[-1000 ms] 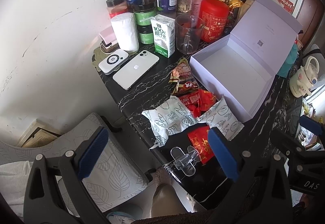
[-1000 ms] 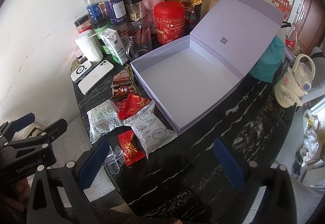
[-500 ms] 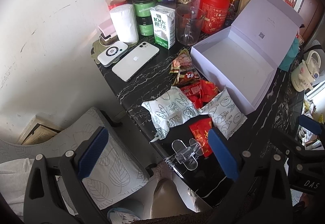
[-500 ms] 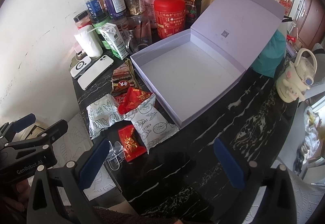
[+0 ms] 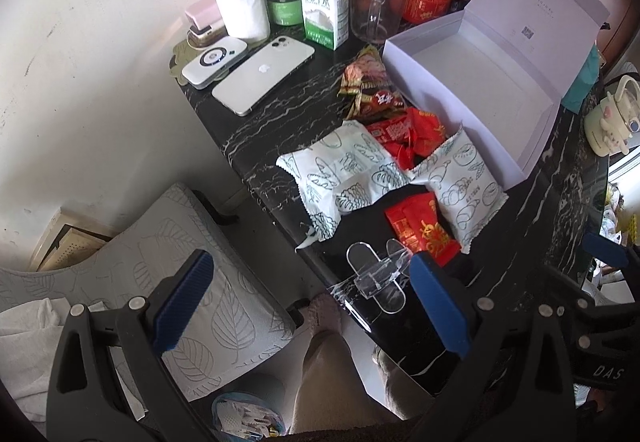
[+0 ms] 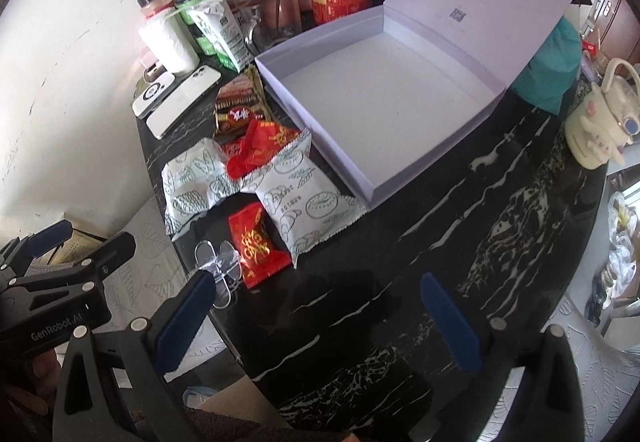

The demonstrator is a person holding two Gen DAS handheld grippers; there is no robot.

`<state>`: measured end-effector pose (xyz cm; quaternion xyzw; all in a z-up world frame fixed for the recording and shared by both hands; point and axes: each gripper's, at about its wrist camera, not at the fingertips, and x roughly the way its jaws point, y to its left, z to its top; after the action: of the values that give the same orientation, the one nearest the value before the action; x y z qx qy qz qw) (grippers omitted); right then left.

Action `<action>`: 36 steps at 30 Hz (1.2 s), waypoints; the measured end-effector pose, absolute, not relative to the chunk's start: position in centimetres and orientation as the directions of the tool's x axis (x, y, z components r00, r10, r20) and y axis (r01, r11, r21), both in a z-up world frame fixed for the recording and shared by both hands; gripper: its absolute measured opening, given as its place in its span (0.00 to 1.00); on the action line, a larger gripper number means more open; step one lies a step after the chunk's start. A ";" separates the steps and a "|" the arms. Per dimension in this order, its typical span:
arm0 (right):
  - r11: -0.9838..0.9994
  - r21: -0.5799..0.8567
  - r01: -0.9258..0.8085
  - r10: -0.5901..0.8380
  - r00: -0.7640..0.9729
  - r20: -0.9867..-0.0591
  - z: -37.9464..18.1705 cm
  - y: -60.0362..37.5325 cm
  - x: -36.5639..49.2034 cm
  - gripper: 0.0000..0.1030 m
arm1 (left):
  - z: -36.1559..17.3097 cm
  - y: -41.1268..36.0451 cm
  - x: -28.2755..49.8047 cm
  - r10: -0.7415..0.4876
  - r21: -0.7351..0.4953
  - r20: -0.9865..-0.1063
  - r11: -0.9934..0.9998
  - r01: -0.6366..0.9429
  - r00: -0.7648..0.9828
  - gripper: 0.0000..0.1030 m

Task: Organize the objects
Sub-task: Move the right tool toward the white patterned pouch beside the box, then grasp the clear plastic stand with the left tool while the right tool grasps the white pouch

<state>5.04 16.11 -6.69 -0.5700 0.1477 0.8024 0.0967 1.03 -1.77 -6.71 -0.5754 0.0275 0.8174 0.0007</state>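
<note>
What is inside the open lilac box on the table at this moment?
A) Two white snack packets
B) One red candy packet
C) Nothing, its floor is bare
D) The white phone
C: in the right wrist view the lilac box shows only its bare floor, while the white snack packets, the red candy packet and the white phone all lie outside it on the table.

Lilac gift box (image 6: 384,109): open, empty, hinged lid upright at rear.
White snack packs, line-drawn print: one (image 6: 308,197) touching box's near corner, one (image 6: 192,181) further left near worktop edge.
Crumpled red wrappers (image 6: 260,149): heaped between the white packs.
Flat red sachet (image 6: 256,246), gold characters: just in front.
Brown-gold packets (image 6: 240,105): alongside box's left wall.
Clear plastic clip (image 6: 218,266): at worktop edge, touching sachet.
</note>
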 end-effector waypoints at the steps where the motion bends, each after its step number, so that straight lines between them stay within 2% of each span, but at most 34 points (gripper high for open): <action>1: -0.939 0.133 -0.319 -0.023 -0.325 -0.945 -7.1 16.0 5.1 1.00 | -7.1 -1.9 1.0 -0.027 0.041 -0.943 -0.999 -0.033 -0.330 0.96; 10: -0.939 0.166 -0.302 -0.077 -0.285 -0.955 -10.2 14.9 5.1 1.00 | -10.6 -2.1 1.7 0.051 -0.034 -0.966 -0.997 -0.073 -0.254 0.94; 19: -0.950 0.135 -0.280 -0.047 -0.301 -0.953 -12.4 15.6 5.3 0.99 | -13.2 -0.7 1.9 0.121 -0.086 -0.964 -0.985 -0.152 -0.236 0.92; 24: -0.945 0.163 -0.285 -0.059 -0.341 -0.938 -13.0 16.4 5.0 0.94 | -14.4 -0.2 1.6 0.152 -0.113 -0.962 -0.978 -0.172 -0.229 0.85; 29: -0.941 0.163 -0.298 -0.042 -0.375 -0.926 -13.5 17.0 4.3 0.94 | -15.9 -0.3 0.9 0.180 -0.143 -0.961 -0.974 -0.175 -0.212 0.82; 36: -0.946 0.143 -0.290 -0.009 -0.418 -0.908 -13.7 17.2 3.1 0.94 | -17.1 -0.2 0.5 0.218 -0.183 -0.958 -0.966 -0.186 -0.189 0.74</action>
<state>3.07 17.23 -13.69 -0.5327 0.1405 0.8303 0.0844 0.54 -0.15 -17.12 -0.6232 -0.0128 0.7710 0.1307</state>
